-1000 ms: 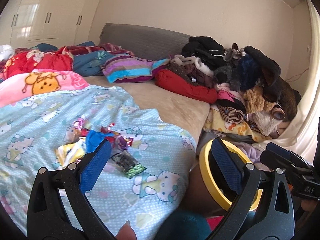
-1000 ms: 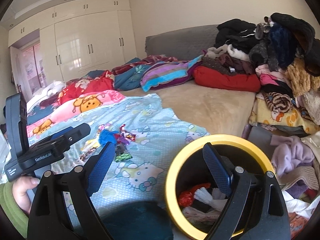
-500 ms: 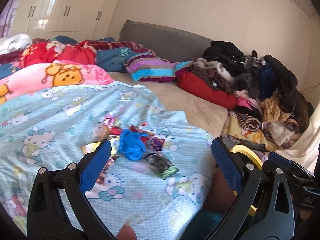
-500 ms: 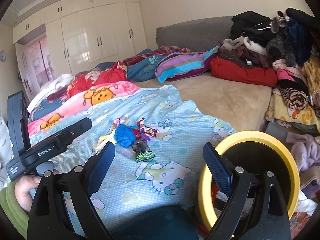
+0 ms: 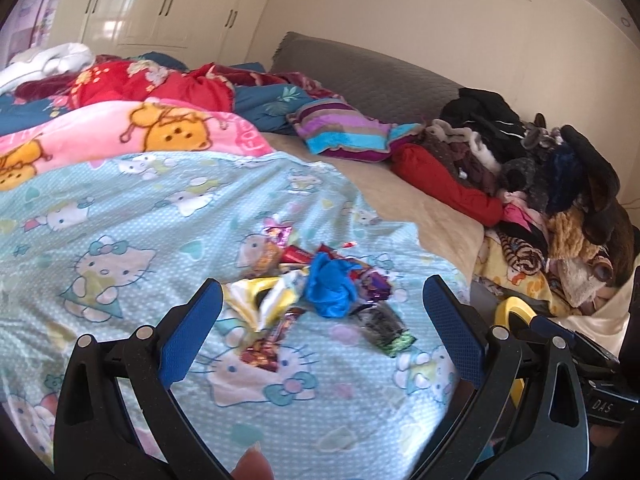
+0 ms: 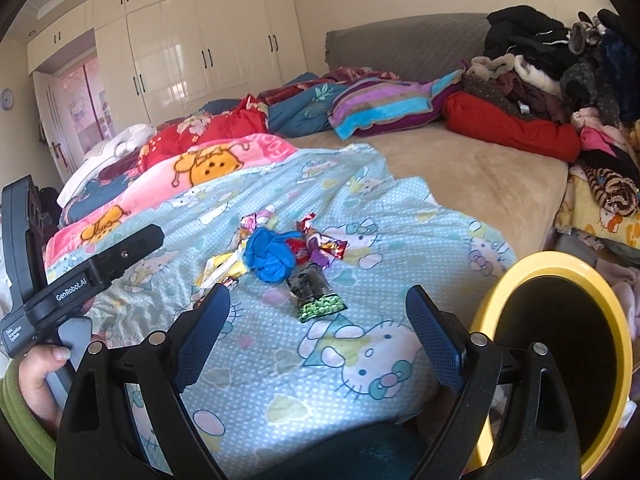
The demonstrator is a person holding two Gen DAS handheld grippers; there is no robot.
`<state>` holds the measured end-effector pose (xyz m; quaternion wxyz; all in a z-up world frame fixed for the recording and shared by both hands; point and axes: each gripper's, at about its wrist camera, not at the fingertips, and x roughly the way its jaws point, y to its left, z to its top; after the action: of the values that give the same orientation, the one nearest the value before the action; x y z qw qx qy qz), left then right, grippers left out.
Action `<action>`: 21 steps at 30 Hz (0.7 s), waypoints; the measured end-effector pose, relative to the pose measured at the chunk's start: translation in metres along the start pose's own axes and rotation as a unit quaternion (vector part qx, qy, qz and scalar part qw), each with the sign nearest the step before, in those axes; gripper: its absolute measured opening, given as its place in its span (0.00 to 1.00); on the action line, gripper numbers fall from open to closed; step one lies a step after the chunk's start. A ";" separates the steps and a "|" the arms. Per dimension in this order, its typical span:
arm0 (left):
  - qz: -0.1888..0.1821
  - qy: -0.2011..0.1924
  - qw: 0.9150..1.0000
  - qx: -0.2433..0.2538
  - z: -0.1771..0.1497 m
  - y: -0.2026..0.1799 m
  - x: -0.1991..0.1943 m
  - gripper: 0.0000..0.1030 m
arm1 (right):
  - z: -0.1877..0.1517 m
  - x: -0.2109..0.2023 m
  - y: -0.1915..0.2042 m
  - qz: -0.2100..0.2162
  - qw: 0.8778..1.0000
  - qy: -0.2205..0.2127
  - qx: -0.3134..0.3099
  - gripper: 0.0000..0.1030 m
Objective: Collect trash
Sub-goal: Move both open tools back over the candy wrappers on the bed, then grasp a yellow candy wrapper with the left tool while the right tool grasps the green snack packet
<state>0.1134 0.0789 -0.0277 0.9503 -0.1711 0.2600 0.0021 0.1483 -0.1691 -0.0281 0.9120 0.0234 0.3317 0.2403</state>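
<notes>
A: Any writing you can read?

B: The left gripper's (image 6: 80, 280) body, seen from the right wrist camera, carries "GenRobot.AI" in white. On the right gripper's body at the edge of the left wrist view, only "DAS" can be read. The pale blue blanket (image 5: 120, 248) is printed with Hello Kitty figures, and the pink blanket (image 5: 168, 132) behind it with yellow bears.

A: Containers?

B: One: a bin with a yellow rim (image 6: 560, 264) beside the bed's near right corner. Its inside is dark, so I cannot tell what it holds.

A: And the trash?

B: A small heap of wrappers (image 5: 280, 252) lies on the blue blanket, ahead of both grippers. In it I count one crumpled blue piece (image 5: 332, 284), one yellow and white wrapper (image 5: 256, 300), one dark packet with a green end (image 6: 316, 292) nearest the bin, and several red and purple foil ones too tangled to count.

A: The fingers?

B: The left gripper (image 5: 320, 328) and the right gripper (image 6: 320, 328) both have their blue-padded fingers spread wide, holding nothing, above the blanket short of the heap.
</notes>
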 end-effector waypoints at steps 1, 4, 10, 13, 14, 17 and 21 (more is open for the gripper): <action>0.005 0.003 1.000 -0.003 0.000 0.005 0.002 0.89 | 0.000 0.004 0.000 0.000 1.000 0.003 0.000 0.84; 0.010 0.012 1.000 -0.010 0.000 0.017 0.007 0.89 | -0.001 0.016 0.002 -0.001 1.000 0.010 -0.001 0.84; 0.012 0.044 0.998 -0.046 -0.005 0.041 0.023 0.84 | -0.002 0.043 0.004 0.000 1.000 0.029 0.003 0.84; 0.006 0.064 0.996 -0.064 -0.009 0.048 0.034 0.72 | -0.003 0.059 0.007 0.006 0.999 0.042 0.004 0.84; 0.001 0.072 0.995 -0.072 -0.012 0.051 0.038 0.65 | -0.004 0.065 0.007 0.007 0.999 0.048 0.004 0.84; -0.008 0.094 0.992 -0.087 -0.018 0.056 0.049 0.57 | -0.003 0.080 0.009 0.009 0.998 0.061 0.003 0.84; -0.008 0.115 0.989 -0.090 -0.023 0.056 0.062 0.55 | -0.005 0.104 0.008 0.009 0.996 0.084 0.001 0.84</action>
<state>0.1507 0.1189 -0.0949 0.8948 -0.2574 0.3648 -0.0014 0.2115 -0.1148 -0.0919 0.8786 0.0066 0.4073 0.2492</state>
